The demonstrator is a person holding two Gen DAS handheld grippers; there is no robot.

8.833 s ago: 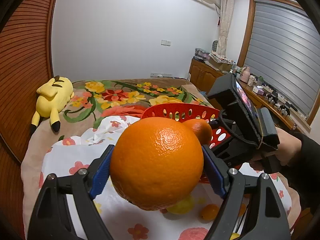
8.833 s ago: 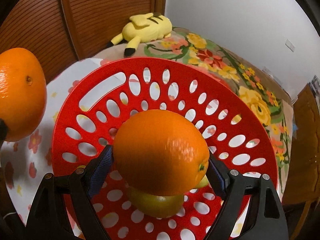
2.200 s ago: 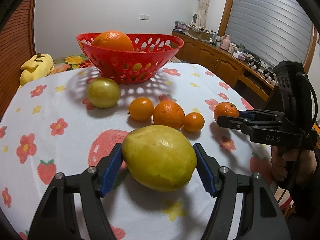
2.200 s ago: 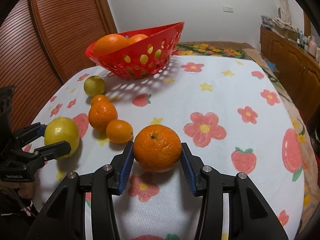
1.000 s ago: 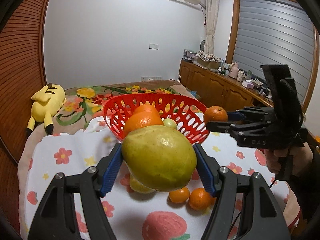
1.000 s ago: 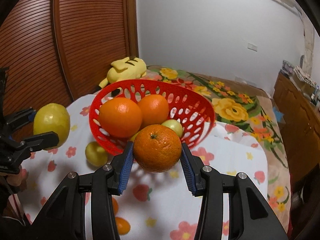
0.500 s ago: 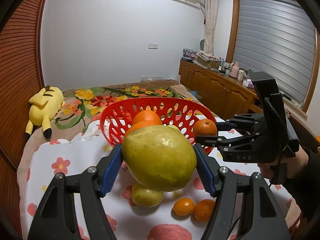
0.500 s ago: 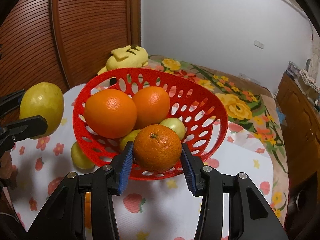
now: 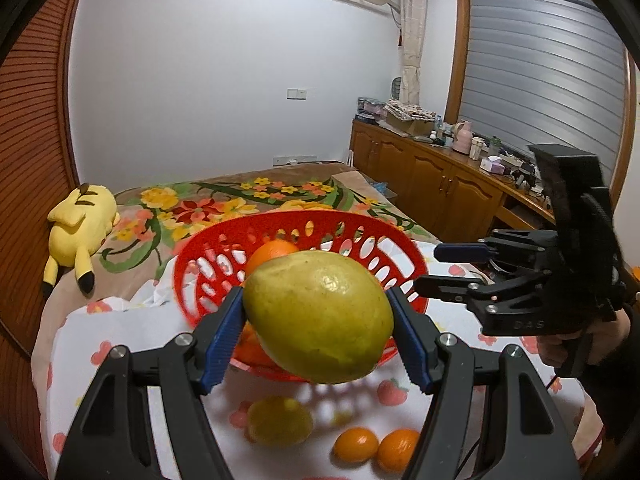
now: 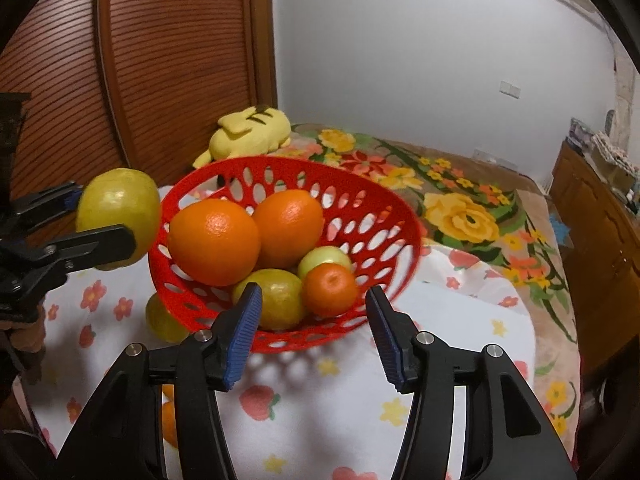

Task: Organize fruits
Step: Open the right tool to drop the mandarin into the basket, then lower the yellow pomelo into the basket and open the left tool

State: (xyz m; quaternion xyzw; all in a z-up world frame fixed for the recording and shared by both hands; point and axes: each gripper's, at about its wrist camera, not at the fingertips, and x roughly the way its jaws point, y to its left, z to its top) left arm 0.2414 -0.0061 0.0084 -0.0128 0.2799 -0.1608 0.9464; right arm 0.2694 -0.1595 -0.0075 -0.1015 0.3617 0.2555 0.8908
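Observation:
My left gripper (image 9: 320,320) is shut on a large yellow-green fruit (image 9: 318,316) and holds it above the table, just short of the red basket (image 9: 400,248). In the right wrist view that fruit (image 10: 118,212) hangs left of the basket (image 10: 392,216). My right gripper (image 10: 312,328) is open and empty at the basket's near rim. A small orange (image 10: 329,289) lies in the basket with two big oranges (image 10: 214,242) and two yellow-green fruits (image 10: 276,296). My right gripper also shows open in the left wrist view (image 9: 430,266).
On the flowered tablecloth (image 9: 136,332) lie a yellow-green fruit (image 9: 279,420) and two small oranges (image 9: 376,444) in front of the basket. A yellow plush toy (image 9: 78,224) lies on the bed behind. A wooden sliding door (image 10: 140,60) stands at the left.
My right gripper has opened and the small orange now lies in the basket. My left gripper has carried the yellow-green fruit closer to the basket.

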